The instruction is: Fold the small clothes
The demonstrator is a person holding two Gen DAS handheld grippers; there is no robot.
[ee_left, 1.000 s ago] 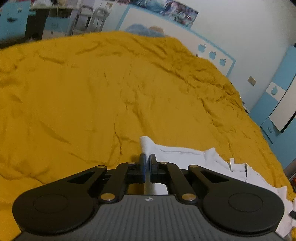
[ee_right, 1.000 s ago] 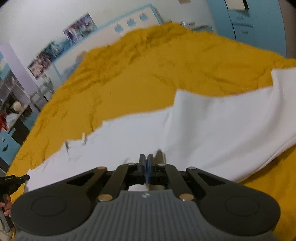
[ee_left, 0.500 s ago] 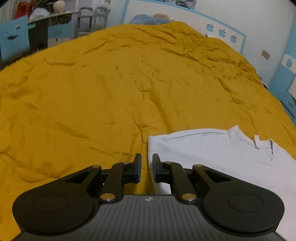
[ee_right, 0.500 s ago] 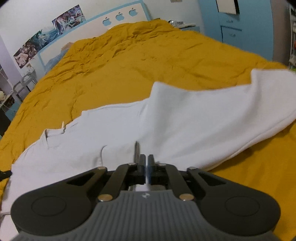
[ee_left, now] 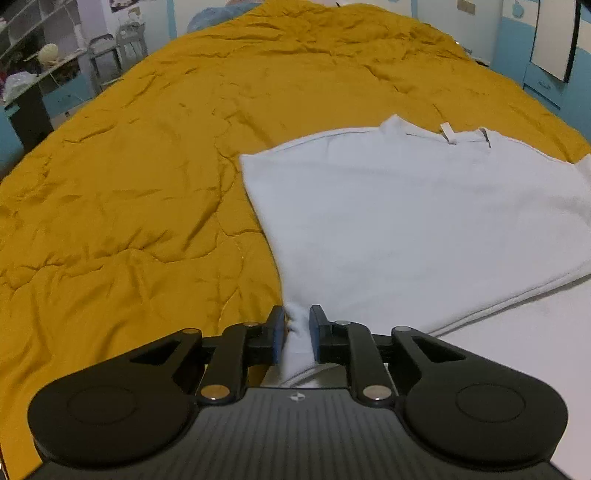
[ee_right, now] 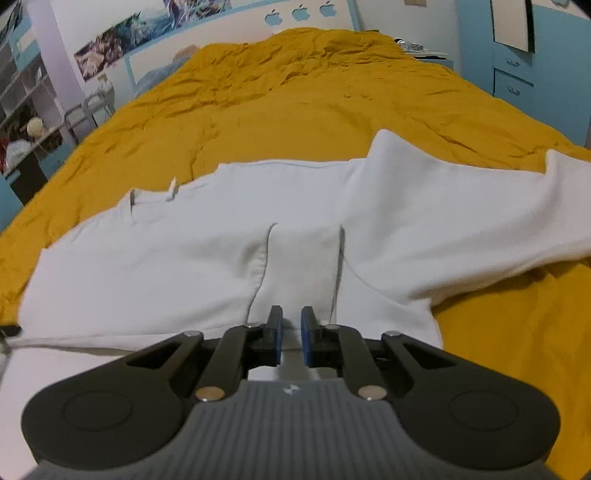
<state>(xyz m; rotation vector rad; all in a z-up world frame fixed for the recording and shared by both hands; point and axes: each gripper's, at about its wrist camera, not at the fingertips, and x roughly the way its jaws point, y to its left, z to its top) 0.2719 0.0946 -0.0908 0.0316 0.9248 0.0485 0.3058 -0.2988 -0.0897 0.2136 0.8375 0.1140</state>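
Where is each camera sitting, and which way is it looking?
Left wrist view: sits on the left gripper, looking forward and down over the white shirt and the yellow bedspread; shirt fabric lies between its parted fingers.
Right wrist view: sits on the right gripper, looking forward and down along its slightly parted fingers over the white shirt, toward the headboard.
Both views show the shirt, bedspread and no hand.

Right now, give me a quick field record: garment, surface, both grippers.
garment: white shirt, spread mostly flat, collar tag away from the cameras
surface: mustard bedspread, wrinkled
left gripper: jaws just been opening, a bunch of shirt fabric between them at its left edge
right gripper: jaws just parted slightly, over a folded strip of shirt
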